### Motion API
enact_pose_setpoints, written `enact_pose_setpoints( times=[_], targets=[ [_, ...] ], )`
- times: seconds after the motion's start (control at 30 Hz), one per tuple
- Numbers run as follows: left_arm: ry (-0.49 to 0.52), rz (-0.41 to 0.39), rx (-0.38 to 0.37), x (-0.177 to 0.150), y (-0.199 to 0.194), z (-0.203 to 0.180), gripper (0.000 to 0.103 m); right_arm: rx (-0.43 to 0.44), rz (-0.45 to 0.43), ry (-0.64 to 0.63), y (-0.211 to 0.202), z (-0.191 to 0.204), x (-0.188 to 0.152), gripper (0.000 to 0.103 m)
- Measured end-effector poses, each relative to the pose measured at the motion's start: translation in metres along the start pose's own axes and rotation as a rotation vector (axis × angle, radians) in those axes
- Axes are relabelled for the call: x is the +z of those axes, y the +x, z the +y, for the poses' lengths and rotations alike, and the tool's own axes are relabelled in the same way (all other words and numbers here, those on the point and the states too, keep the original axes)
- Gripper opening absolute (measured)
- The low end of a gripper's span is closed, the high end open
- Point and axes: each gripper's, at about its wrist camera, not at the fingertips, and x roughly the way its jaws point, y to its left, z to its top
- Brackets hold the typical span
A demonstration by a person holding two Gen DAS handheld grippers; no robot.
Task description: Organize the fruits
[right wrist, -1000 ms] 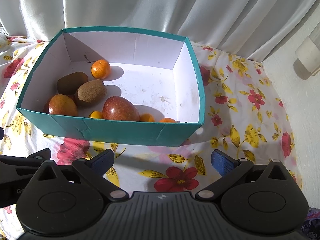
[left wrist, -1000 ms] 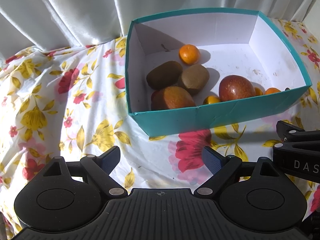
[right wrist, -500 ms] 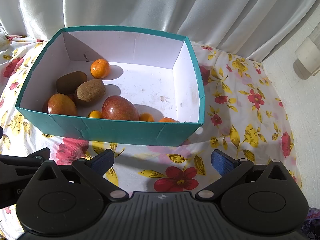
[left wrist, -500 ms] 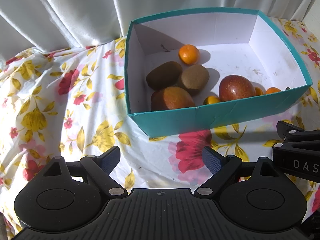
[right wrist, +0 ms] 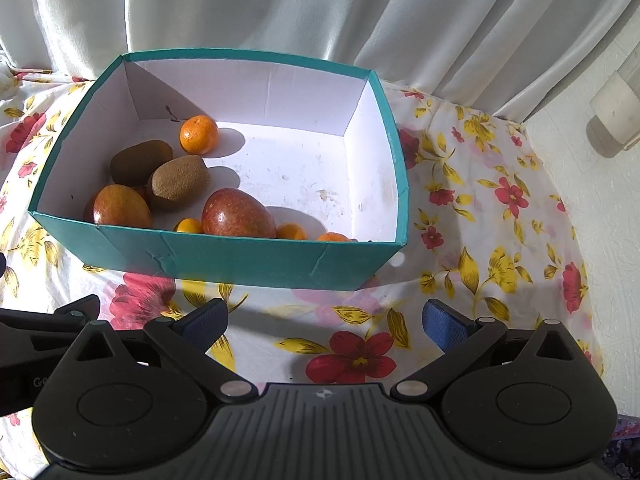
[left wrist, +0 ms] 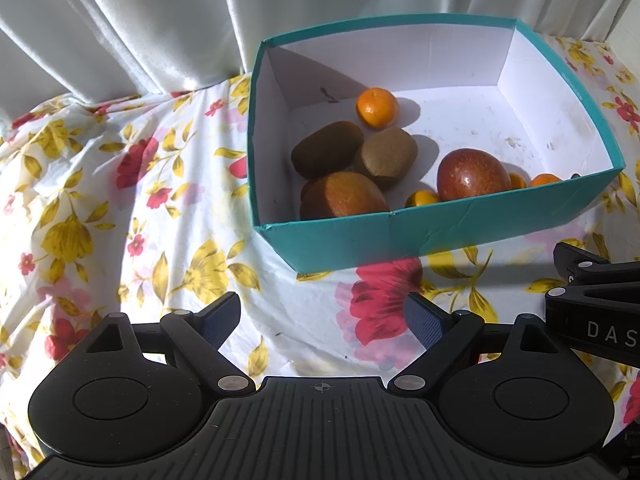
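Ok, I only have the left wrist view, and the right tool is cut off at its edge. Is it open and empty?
Observer: Yes, the right tool is open, with only the floral cloth showing between its pads.
Operator: Any fruit lying on the cloth right of the teal box?
Observer: None that I can see. Right of the box the cloth runs bare up to a white wall.

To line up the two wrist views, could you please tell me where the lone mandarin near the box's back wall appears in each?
Left wrist: mandarin sits upper centre, behind the two kiwis.
Right wrist: mandarin sits upper left, behind them.
Shared landmark: the teal box.
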Motion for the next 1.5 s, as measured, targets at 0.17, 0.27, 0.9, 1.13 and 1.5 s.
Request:
enact_pose_setpoints(
  times=[0.17,0.27,0.9,1.13,1.5],
  targets=[
    [-0.003,0.000,-0.001,-0.0005,-0.0005,-0.0009,0.093,-0.001,-0.003,0.000,-0.0006,0.0004,-0.0005,0.103],
    [-0.005,0.000,0.001,-0.0015,-0.0005,-0.0016,0.093,-0.001,-0.001,0.003,-0.0008,0.0001,-0.0010,0.103],
    [-0.014,0.003,0.006,-0.0028,0.0001,0.0003,0.093,-0.013,-0.009,-0.008,-0.0029,0.0053,-0.0023,0.103],
    [-0.012,-0.010,0.012,-0.0030,0.0000,0.0003,0.093,-0.010,-0.004,-0.005,-0.0003,0.0048,-0.0027,0.103],
    [-0.012,-0.023,-0.008,-0.0045,-0.0011,-0.0011,0.092,-0.010,0.000,0.009,0.0035,0.0013,-0.0053,0.103]
  ],
)
